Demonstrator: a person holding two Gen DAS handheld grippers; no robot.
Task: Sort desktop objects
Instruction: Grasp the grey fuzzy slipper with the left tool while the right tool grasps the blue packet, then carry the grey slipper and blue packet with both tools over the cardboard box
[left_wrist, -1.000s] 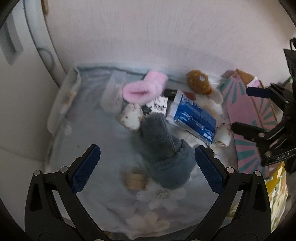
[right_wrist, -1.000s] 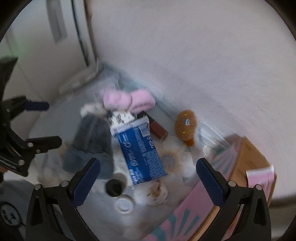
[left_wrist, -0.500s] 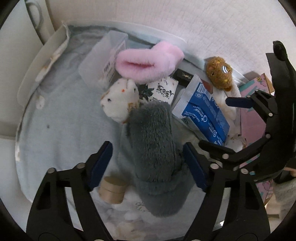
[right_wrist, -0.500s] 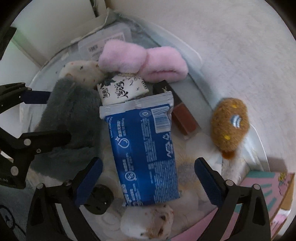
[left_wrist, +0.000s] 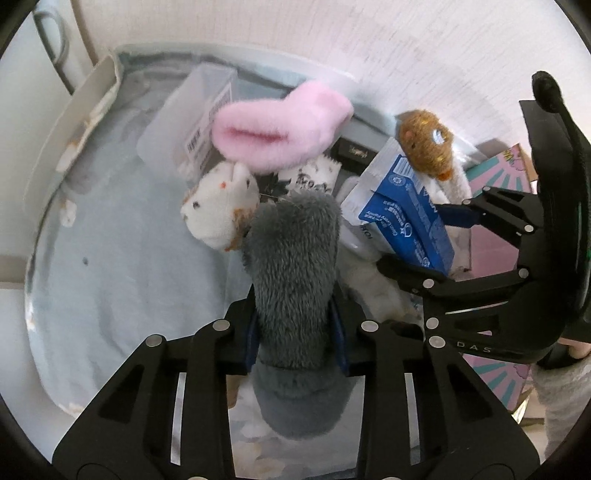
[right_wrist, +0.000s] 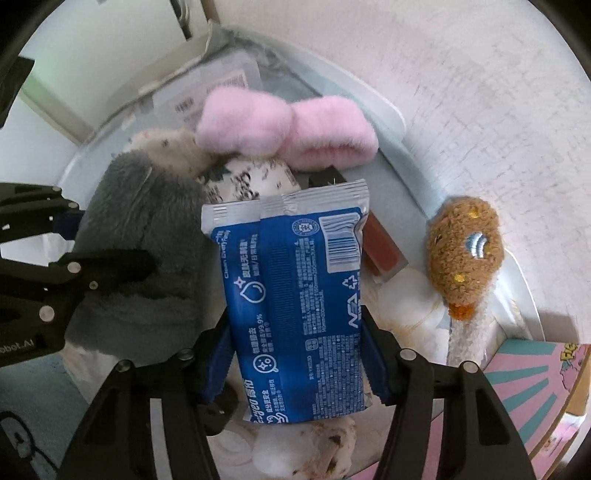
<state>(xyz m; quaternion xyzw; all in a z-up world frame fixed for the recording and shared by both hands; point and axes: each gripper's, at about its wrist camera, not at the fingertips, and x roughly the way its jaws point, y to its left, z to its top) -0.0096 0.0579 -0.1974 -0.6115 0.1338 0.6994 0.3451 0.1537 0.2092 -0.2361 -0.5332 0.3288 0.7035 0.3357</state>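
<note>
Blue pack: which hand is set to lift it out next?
Right. Its tongs straddle the blue pack, pads on both long edges after just closing in. The left tongs are shut on the grey plush, so that hand is busy.

Pale-blue tray (left_wrist: 110, 258) w/ grey plush (left_wrist: 295, 258), pink plush (left_wrist: 277, 129), blue wipes pack (right_wrist: 295, 295), brown toy (right_wrist: 465, 251).

Both views are bright with soft, even daylight, and the white wall (right_wrist: 461, 110) is nearly washed out. Shadows are faint. Fisheye bending curves the tray rim (left_wrist: 88, 107) and leaves black corners. The far clutter is slightly smeared, while print on the blue packet (right_wrist: 295, 302) is sharp.
</note>
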